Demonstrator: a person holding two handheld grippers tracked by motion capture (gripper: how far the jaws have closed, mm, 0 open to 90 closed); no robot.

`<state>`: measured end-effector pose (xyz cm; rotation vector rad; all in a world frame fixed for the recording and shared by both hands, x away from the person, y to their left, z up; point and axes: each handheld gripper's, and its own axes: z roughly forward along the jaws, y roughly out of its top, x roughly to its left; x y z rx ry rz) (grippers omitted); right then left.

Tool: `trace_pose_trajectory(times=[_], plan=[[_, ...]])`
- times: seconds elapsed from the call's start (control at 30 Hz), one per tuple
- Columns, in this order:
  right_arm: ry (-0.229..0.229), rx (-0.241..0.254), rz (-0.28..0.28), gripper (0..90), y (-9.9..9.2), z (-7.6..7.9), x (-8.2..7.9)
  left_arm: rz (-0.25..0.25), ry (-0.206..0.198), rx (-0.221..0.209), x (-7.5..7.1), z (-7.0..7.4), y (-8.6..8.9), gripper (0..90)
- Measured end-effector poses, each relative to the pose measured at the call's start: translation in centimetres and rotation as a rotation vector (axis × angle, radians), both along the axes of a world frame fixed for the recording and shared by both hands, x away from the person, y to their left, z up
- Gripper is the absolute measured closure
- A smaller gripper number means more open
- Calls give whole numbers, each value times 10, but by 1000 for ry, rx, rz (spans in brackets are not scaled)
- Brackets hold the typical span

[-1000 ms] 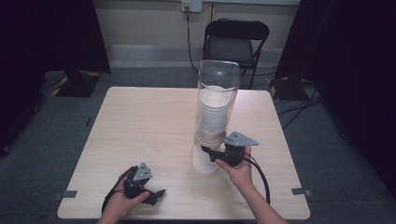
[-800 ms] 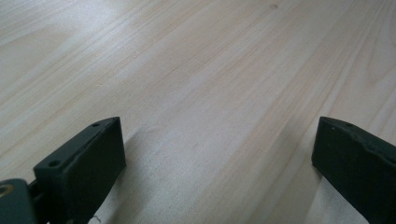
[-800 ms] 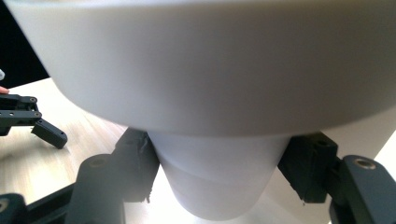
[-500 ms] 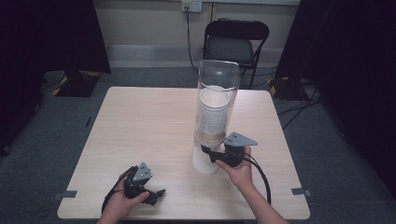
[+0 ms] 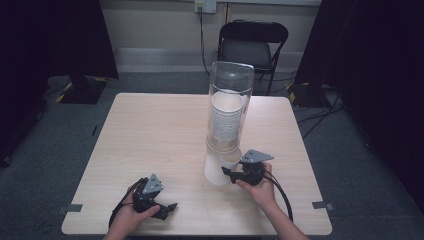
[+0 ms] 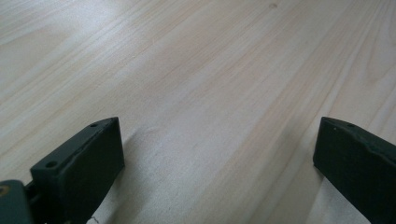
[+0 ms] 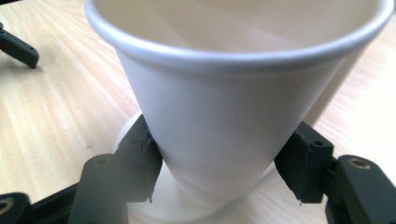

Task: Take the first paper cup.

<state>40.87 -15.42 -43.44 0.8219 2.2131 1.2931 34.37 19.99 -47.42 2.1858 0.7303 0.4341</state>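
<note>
Two grippers here: right gripper (image 5: 229, 173) clamps a white paper cup (image 5: 218, 171) under the clear dispenser tube (image 5: 229, 107); left gripper (image 5: 169, 208) rests wide apart by the table's (image 5: 150, 130) near edge.

- One wooden table (image 5: 150, 135) is standing.
- One clear tube (image 5: 230, 107) is holding stacked cups (image 5: 226, 120), too many to count.
- One chair (image 5: 252, 42) is sitting at twelve o'clock.
- Two grippers: left gripper (image 5: 165, 207), right gripper (image 5: 226, 172).

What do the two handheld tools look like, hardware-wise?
Both are black. The left tool and right tool each carry a grey three-cornered plate on top and trail a black cable. Jaws are blocky black pads with small holes in the faces. Both forearms are bare; no gloves visible.
</note>
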Motion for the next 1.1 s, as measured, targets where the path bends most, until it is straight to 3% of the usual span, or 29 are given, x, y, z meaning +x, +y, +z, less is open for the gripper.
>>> trace_pose_trajectory(times=[0.1, 0.2, 0.33, 0.53, 0.8, 1.1], plan=[[16, -42, -9, 355, -12, -7, 2, -1, 1, 1, 0, 0, 0, 10], [28, -8, -33, 346, -24, -13, -2, -1, 1, 1, 0, 0, 0, 9], [-9, -10, -70, 339, -42, -7, -6, 0, 1, 1, 0, 0, 0, 9], [-4, -17, -177, 330, -69, -6, 3, 3, 1, -5, 0, 0, 0, 9], [22, -27, -244, 319, -79, -12, 14, -1, 1, 1, 0, 0, 0, 9], [36, -36, -270, 269, -80, -16, 18, 0, 1, -1, 0, 0, 0, 9]])
